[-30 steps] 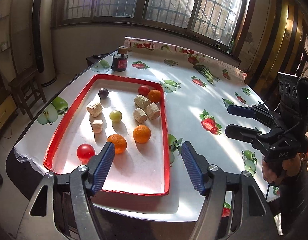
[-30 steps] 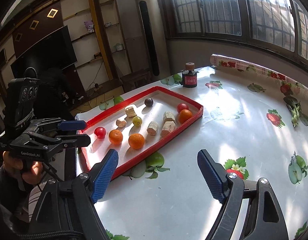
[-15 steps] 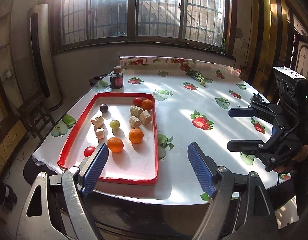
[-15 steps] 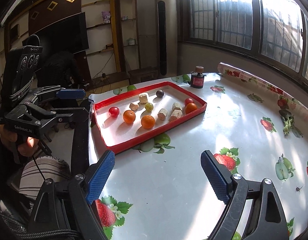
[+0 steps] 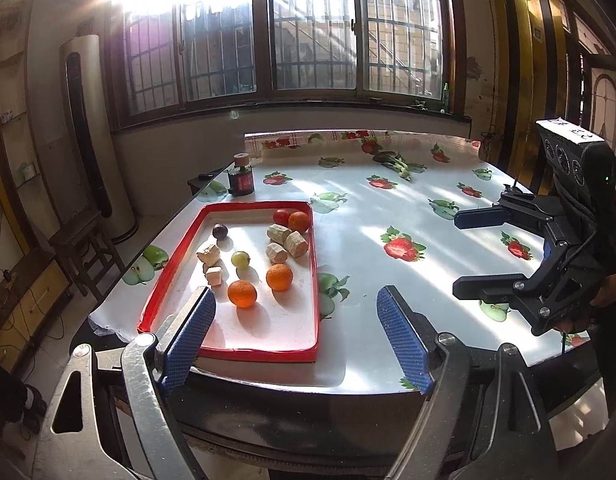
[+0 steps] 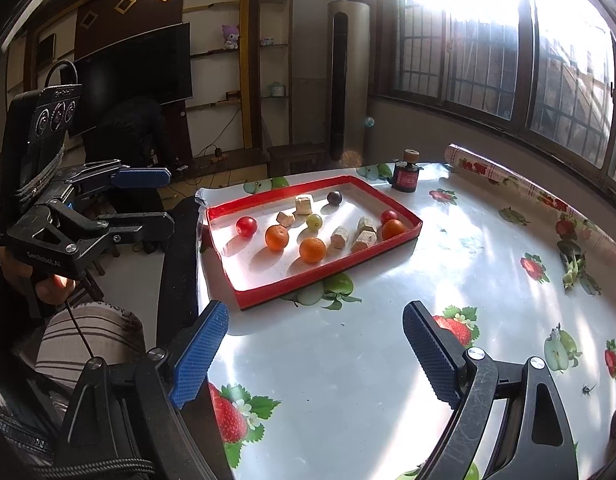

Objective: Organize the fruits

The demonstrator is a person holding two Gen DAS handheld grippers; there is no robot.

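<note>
Left gripper, right gripper: both spread wide, empty, pulled back since a second ago | fruits all in red tray, frame centre-left | arrangement unchanged; stage unclear.

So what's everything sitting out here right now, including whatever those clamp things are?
Tray: one, red-rimmed, white inside, on the table near its corner.
Oranges: three, orange, in the tray.
Red fruits: two, red, at opposite ends of the tray.
Grape: one, green, mid-tray.
Plum: one, dark purple, far end of the tray.
Beige chunks: five, tan, scattered in the tray.
Bottle: one, dark with red label, beyond the tray.
Table: one, white fruit-print cover.
Left gripper: open, empty.
Right gripper: open, empty.
</note>
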